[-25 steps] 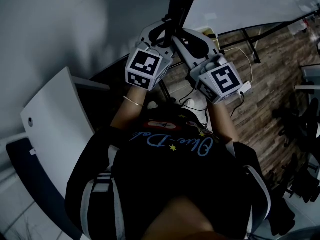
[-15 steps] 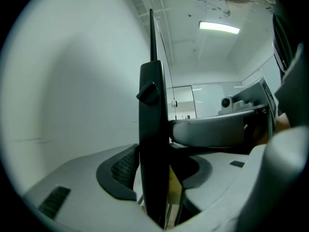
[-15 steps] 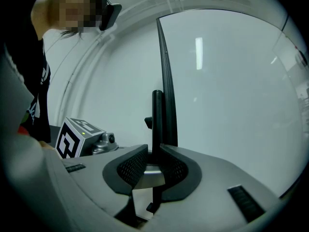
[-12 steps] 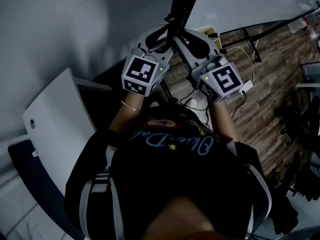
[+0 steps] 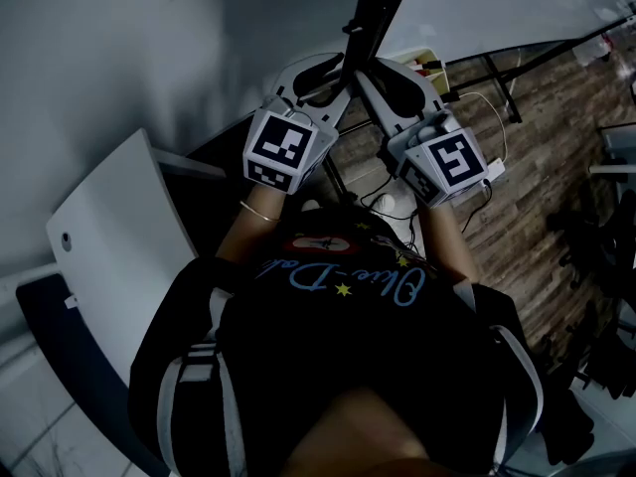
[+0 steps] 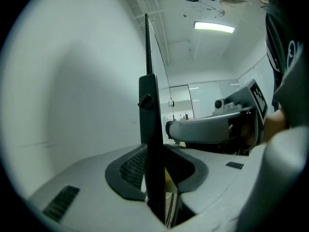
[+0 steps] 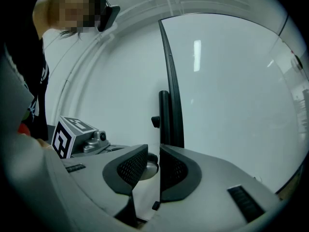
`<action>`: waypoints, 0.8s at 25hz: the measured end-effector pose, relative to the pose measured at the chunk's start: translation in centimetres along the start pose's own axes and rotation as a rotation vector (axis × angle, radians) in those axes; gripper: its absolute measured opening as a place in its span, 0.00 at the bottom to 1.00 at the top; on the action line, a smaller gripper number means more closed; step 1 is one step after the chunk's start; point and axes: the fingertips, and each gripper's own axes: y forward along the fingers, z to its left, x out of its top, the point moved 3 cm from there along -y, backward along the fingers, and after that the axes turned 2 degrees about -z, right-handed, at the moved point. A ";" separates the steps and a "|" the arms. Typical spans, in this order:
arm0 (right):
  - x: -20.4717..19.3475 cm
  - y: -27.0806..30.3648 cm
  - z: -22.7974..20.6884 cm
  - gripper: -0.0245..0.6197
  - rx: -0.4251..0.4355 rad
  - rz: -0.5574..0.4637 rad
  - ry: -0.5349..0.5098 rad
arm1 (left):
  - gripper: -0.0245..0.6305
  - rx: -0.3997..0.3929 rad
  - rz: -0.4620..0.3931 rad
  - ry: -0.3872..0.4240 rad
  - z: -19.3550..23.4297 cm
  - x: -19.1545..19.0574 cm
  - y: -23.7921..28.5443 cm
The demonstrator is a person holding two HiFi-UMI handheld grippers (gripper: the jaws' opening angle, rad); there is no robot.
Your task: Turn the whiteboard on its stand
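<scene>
The whiteboard (image 5: 497, 8) fills the top right of the head view, and its black upright post (image 5: 365, 23) runs down between my two grippers. My left gripper (image 5: 333, 73) is at the post's left side. In the left gripper view the black post (image 6: 150, 129) stands between the left gripper's (image 6: 157, 153) pads. The jaws are closing, with a thin gap still showing on the right side. My right gripper (image 5: 383, 73) is just right of the post. In its own view the right gripper (image 7: 153, 153) stands narrowly open with nothing between the pads. The post (image 7: 166, 115) and the board face (image 7: 231, 91) rise beyond it.
A white panel (image 5: 109, 237) leans at the left over a dark seat. The stand's black legs (image 5: 497, 78) and a white cable (image 5: 487, 117) lie on the wooden floor (image 5: 537, 187). Black office chairs (image 5: 606, 246) crowd the right edge. The wall is close behind.
Both grippers have moved slightly forward and to the right along the post. The left gripper's jaws have drawn closer around it.
</scene>
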 end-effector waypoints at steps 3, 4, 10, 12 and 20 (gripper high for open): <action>0.1 -0.2 0.7 0.15 0.008 -0.021 -0.002 | 0.19 -0.010 -0.001 0.003 -0.1 -0.1 -0.8; 0.1 -0.4 0.8 0.15 0.004 -0.027 0.002 | 0.19 -0.010 -0.004 0.013 -0.2 0.1 -1.0; 0.8 -1.8 0.6 0.12 0.028 -0.051 0.004 | 0.07 0.039 -0.016 0.056 -1.0 1.2 -1.8; 1.0 -2.6 0.6 0.09 0.044 -0.053 0.014 | 0.07 0.061 -0.015 0.068 -1.7 1.4 -1.9; 2.3 -5.9 0.8 0.07 0.141 -0.053 0.033 | 0.07 0.100 -0.024 0.069 -5.7 2.3 -2.0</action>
